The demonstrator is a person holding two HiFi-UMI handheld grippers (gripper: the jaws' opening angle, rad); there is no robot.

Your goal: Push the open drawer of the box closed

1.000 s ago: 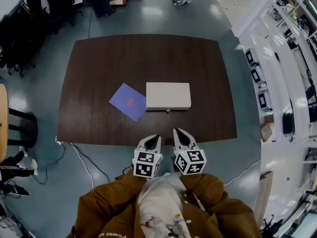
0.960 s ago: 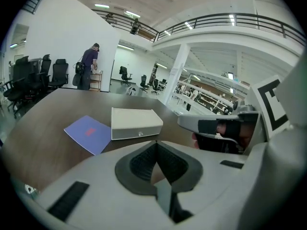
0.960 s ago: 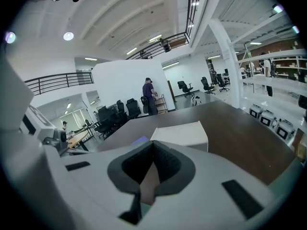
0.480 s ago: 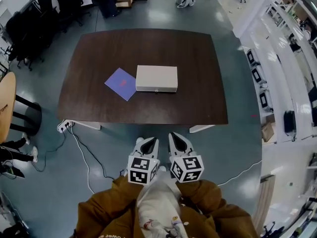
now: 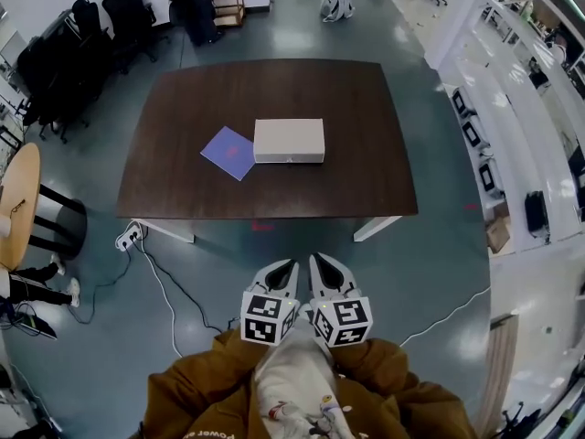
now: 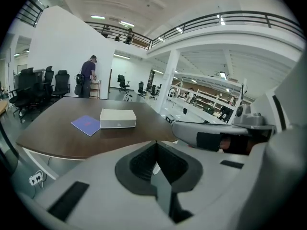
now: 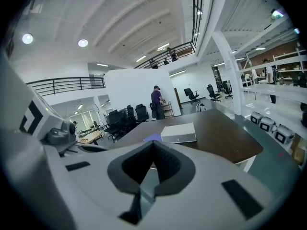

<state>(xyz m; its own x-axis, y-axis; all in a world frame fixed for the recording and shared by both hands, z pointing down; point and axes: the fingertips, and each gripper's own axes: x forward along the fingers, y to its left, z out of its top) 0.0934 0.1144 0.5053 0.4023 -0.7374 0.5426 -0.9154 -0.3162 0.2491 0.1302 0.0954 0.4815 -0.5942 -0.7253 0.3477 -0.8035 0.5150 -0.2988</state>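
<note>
Fingertips meet on both our tools: the left gripper and the right gripper are each closed on nothing. We hold them side by side, close to our body and over the floor, well apart from the table.

Our box is flat, cream and rectangular, and it lies near the middle of the dark brown table. Its long axis runs left to right across our view. The drawer front faces us, with a small knob at its centre, and it looks flush with the body. A purple sheet lies just beside the box's left end, turned at an angle. Black office chairs stand beyond the table's far left corner, and a cable trails over the floor.
</note>
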